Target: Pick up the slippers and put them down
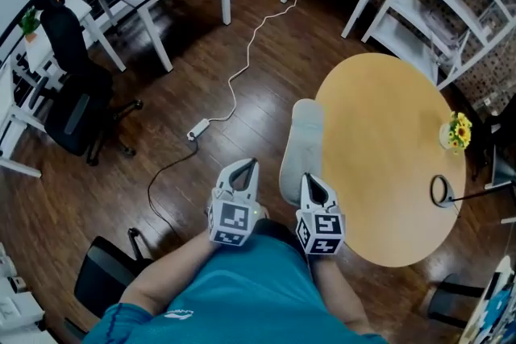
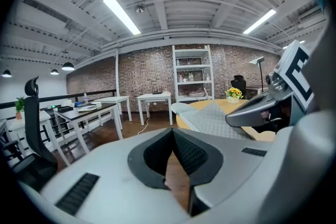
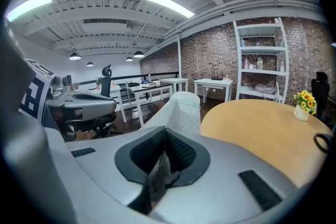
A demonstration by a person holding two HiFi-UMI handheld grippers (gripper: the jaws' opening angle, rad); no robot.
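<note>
I can't find the slippers in any view, not on the floor (image 1: 201, 60) nor on the round surface (image 1: 387, 157), so I judge the pick-up hasn't begun and I'm at the searching step. My left claw (image 1: 247, 165) is pressed together with nothing in it. The right claw (image 1: 307, 178) is likewise closed and empty. Both sit at bottom centre of the head view. Next I need to spot the slippers, then spread a claw before reaching. I count two claws, one surface, one padded chair (image 1: 302, 141) at its left edge, one pot of flowers (image 1: 458, 131) at right, and no slippers.
</note>
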